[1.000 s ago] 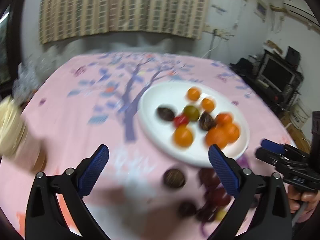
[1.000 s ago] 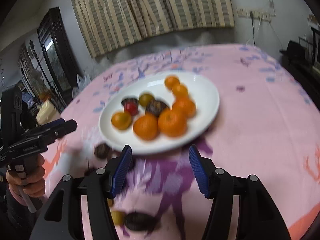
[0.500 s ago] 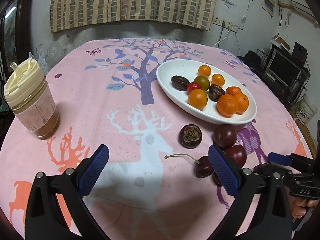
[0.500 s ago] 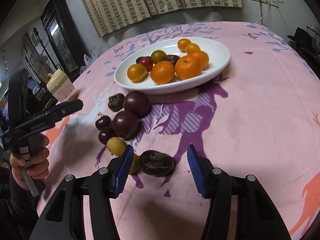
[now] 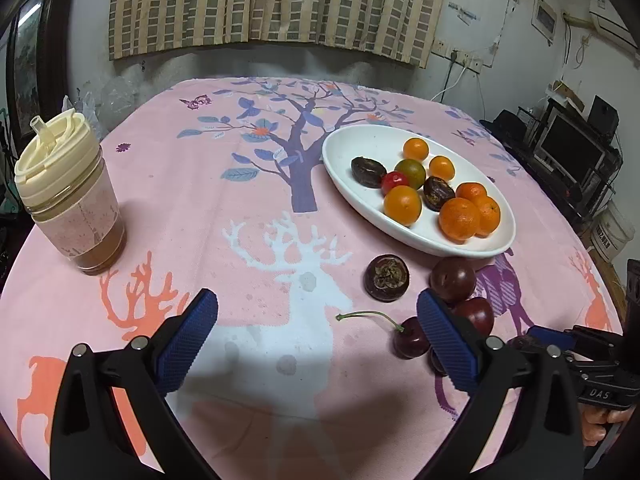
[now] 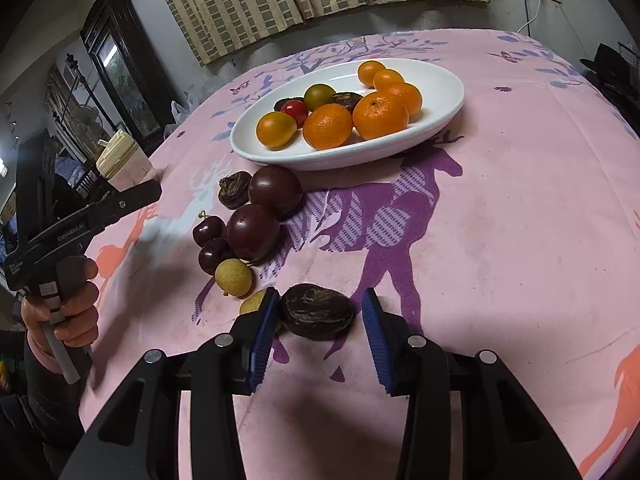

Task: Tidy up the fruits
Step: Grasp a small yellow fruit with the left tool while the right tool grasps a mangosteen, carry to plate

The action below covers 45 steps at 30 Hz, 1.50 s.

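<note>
The right tongs [image 6: 318, 330] stand apart, straddling a dark wrinkled fruit [image 6: 317, 317] on the counter [image 6: 500, 220]. The left tongs [image 5: 316, 338] stand apart, empty. The white plate [image 6: 440, 80] lies at 12 o'clock from that fruit.

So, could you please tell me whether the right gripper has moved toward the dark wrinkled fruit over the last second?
Yes. The right gripper has come down and forward; against the white plate, the dark wrinkled fruit now lies between its open fingers.

A room in a home, striped curtains [image 5: 276, 4] on the wall, pink deer cloth on the tabletop [image 5: 240, 208], a TV [image 5: 570, 148], a dark wooden cabinet [image 6: 120, 68]
</note>
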Tool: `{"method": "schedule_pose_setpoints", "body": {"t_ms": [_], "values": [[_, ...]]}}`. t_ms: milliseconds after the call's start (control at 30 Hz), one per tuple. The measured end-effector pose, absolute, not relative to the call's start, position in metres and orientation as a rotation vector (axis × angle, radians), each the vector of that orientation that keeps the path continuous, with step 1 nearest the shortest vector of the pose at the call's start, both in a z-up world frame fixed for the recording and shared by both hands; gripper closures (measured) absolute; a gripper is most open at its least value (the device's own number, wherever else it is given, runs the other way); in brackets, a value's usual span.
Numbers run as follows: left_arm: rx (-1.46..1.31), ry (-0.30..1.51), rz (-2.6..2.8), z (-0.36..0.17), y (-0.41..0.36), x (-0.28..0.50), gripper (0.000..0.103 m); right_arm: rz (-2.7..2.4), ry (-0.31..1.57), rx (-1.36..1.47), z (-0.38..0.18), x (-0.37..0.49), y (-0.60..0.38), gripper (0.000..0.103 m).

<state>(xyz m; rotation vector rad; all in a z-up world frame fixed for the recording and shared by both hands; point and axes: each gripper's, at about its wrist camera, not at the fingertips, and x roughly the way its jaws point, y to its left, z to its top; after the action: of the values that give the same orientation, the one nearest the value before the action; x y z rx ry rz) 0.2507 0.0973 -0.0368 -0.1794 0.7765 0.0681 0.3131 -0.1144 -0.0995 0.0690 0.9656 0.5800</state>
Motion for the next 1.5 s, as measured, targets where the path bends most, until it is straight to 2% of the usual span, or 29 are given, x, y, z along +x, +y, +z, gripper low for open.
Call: {"method": "schedule_pose_setpoints", "body": {"t_ms": [133,200,267,500,567,633,667,700,733,833,1167,1333,1500], "values": [[-0.171,0.767,0.066,-0.035,0.095,0.249,0.005,0.613,0.974,0.086,-0.1,0.314,-0.114,0.06],[-0.165,0.765,0.064,-0.035,0.093,0.249,0.005,0.619,0.976,0.103,-0.101,0.315,-0.116,0.065],[-0.16,0.765,0.06,-0.035,0.092,0.248,0.005,0.617,0.978,0.133,-0.101,0.318,-0.121,0.065],[-0.111,0.716,-0.166,-0.027,0.059,0.233,0.005,0.571,0.884,0.267,-0.086,0.32,-0.148,0.066],[-0.069,0.71,-0.278,-0.027,0.037,0.225,0.011,0.559,0.89,0.289,-0.087,0.322,-0.152,0.066],[0.011,0.725,-0.394,-0.032,0.005,0.217,0.034,0.556,0.891,0.293,-0.087,0.323,-0.152,0.066],[0.049,0.736,-0.43,-0.035,-0.01,0.215,0.039,0.561,0.889,0.293,-0.087,0.323,-0.151,0.066],[0.084,0.75,-0.453,-0.039,-0.023,0.214,0.05,0.566,0.887,0.292,-0.086,0.322,-0.151,0.066],[0.115,0.761,-0.467,-0.043,-0.033,0.214,0.055,0.57,0.886,0.29,-0.085,0.321,-0.15,0.066],[0.175,0.787,-0.459,-0.052,-0.052,0.219,0.061,0.574,0.881,0.29,-0.084,0.319,-0.15,0.066],[0.196,0.902,-0.418,-0.075,-0.061,0.241,0.066,0.598,0.859,0.304,-0.079,0.315,-0.152,0.066],[0.202,0.909,-0.403,-0.079,-0.061,0.245,0.078,0.597,0.854,0.313,-0.079,0.314,-0.154,0.065],[0.095,0.888,-0.41,-0.066,-0.045,0.25,0.078,0.608,0.816,0.304,-0.074,0.312,-0.152,0.066]]}}
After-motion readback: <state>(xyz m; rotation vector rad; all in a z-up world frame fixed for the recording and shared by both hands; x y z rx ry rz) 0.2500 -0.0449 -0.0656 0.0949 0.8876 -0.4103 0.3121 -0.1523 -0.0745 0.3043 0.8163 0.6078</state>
